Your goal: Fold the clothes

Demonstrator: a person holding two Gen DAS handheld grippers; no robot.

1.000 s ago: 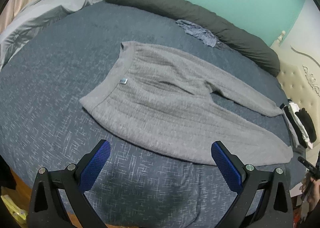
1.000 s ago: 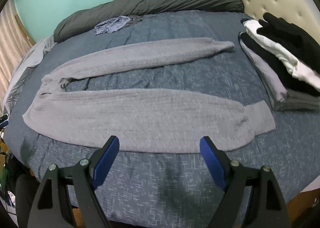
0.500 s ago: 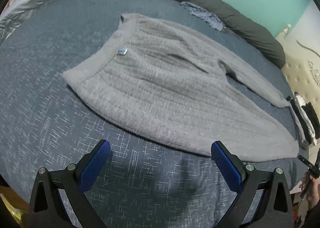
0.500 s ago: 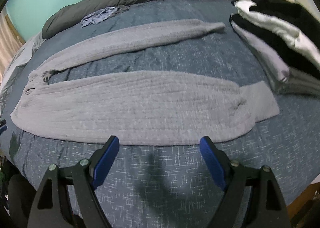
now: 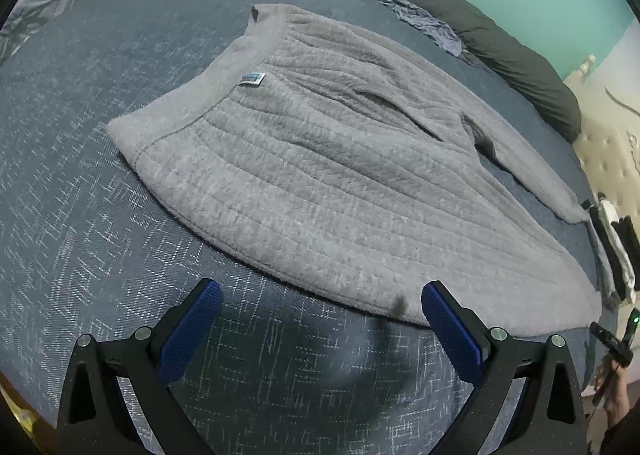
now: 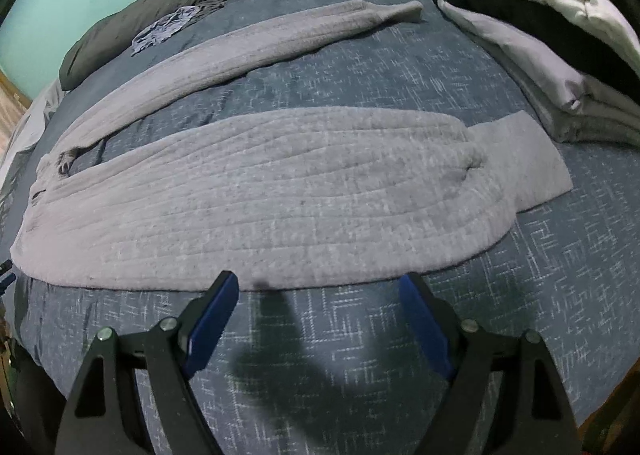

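Lying spread flat across bed [image 5: 72, 183], legs splayed apart, grey quilted trousers [image 5: 320, 175]; hovering at near edge with jaws wide and empty, left gripper [image 5: 320, 329] and right gripper [image 6: 320, 313], probably lining up on the hem.

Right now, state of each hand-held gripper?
Left hand-held gripper: open, empty, at the near edge of the grey pants.
Right hand-held gripper: open, empty, at the pants' near leg edge.
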